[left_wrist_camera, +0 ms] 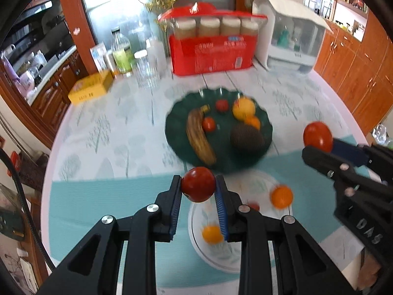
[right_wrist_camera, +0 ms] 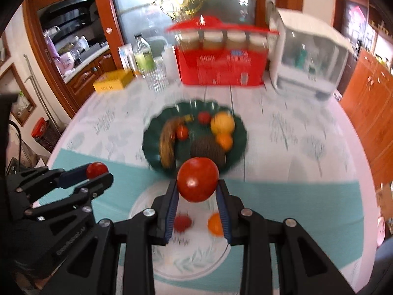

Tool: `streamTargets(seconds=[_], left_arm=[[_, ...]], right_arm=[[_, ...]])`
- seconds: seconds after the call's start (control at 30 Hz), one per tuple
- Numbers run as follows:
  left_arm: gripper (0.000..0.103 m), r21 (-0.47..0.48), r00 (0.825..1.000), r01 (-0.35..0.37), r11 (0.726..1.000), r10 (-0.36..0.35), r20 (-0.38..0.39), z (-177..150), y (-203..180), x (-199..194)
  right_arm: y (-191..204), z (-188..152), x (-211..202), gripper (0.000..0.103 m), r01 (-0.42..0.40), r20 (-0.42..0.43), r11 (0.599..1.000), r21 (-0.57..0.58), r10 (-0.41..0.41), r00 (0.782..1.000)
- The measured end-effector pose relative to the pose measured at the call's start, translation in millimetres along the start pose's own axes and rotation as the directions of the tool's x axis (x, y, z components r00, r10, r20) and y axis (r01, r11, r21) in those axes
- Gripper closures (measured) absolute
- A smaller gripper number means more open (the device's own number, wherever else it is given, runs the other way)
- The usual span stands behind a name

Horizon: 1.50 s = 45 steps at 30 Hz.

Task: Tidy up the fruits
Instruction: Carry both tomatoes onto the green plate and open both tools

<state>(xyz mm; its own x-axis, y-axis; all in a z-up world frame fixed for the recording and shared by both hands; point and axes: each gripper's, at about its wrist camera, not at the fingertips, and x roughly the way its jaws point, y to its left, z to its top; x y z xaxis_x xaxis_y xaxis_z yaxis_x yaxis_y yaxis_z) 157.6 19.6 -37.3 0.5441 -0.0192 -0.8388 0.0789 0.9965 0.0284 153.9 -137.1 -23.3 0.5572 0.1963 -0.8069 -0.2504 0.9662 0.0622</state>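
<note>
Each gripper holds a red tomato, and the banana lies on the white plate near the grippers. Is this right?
Not quite. The left gripper and the right gripper each hold a red tomato, but the banana lies on the dark green plate farther away, not on the white plate. The left wrist view shows this.

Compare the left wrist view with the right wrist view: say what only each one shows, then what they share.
Only the left wrist view: two orange fruits near the white plate, one off its far rim.
Only the right wrist view: one orange fruit and a clearer small red fruit on the plate.
Both: the green plate of fruit, the left gripper and right gripper, each shut on a tomato.
</note>
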Motion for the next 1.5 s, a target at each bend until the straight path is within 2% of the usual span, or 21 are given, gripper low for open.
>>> streamTargets(seconds=[0.2, 0.3, 0.53, 0.77, 1.0, 1.23, 1.5], left_arm=[[0.078, -0.022, 0.999, 0.002, 1.000, -0.001, 0.038, 61, 12, -2], [0.078, -0.038, 0.999, -0.001, 0.999, 0.003, 0.044, 86, 17, 5], [0.078, -0.078, 0.999, 0.037, 0.996, -0.037, 0.012, 122, 22, 59], [0.078, -0.093, 0.997, 0.046, 0.995, -0.051, -0.058, 117, 13, 136], [0.078, -0.104, 0.992, 0.056, 0.993, -0.067, -0.107, 100, 12, 186], [0.078, -0.091, 0.991, 0.030, 0.995, -0.042, -0.127, 93, 14, 206], [0.078, -0.086, 0.992, 0.025, 0.996, -0.036, -0.120, 93, 13, 207]], right_arm=[[-13, 71, -1, 0.072, -0.060, 0.011, 0.998, 0.002, 0.060, 0.998], [-19, 101, 11, 0.072, -0.056, 0.021, 0.998, -0.007, 0.056, 0.998], [-28, 134, 69, 0.072, -0.062, -0.001, 0.998, -0.018, 0.062, 0.998], [-38, 122, 137, 0.072, -0.087, -0.079, 0.996, 0.006, 0.087, 0.993], [-40, 95, 189, 0.072, -0.125, -0.182, 0.992, 0.003, 0.123, 0.976], [-37, 79, 213, 0.072, -0.149, -0.230, 0.989, -0.020, 0.140, 0.963], [-36, 74, 224, 0.071, -0.180, -0.253, 0.983, -0.026, 0.168, 0.953]])
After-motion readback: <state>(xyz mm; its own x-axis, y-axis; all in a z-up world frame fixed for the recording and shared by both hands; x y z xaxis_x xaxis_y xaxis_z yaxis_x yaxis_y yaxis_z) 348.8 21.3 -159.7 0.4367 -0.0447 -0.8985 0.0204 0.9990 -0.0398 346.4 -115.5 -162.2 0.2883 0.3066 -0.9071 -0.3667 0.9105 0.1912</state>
